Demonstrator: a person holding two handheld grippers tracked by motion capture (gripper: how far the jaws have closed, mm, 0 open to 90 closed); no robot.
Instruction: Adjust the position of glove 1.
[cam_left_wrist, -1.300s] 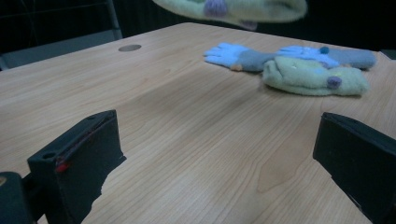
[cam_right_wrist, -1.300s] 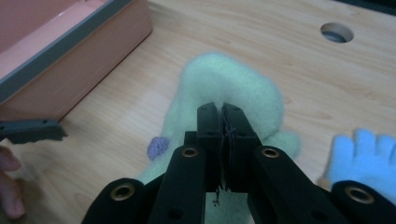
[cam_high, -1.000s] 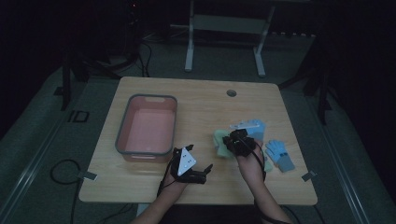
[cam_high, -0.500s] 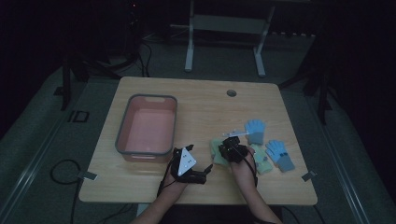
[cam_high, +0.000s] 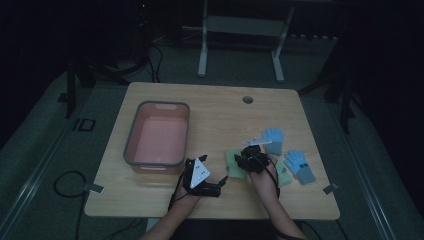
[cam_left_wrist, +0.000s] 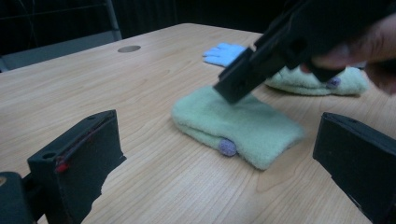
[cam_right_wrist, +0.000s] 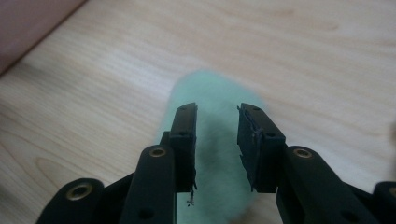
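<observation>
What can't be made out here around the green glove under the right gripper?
- Right gripper view: near end of the green glove hidden behind the right gripper.
- Left gripper view: second green glove partly covered by the hand.
- High view: whether the jaws touch the glove is too small and dark to tell.

The room is dim — most of what lies beyond the wooden table (cam_high: 210, 107) sinks into black. A round grommet hole (cam_high: 247, 99) sits near the table's far edge. Grey carpet (cam_high: 45, 165) covers the floor, with a dark cable (cam_high: 67, 182) looped at the left. Behind the table stands a pale metal frame (cam_high: 240, 35) on two legs — its top is lost in shadow.
</observation>
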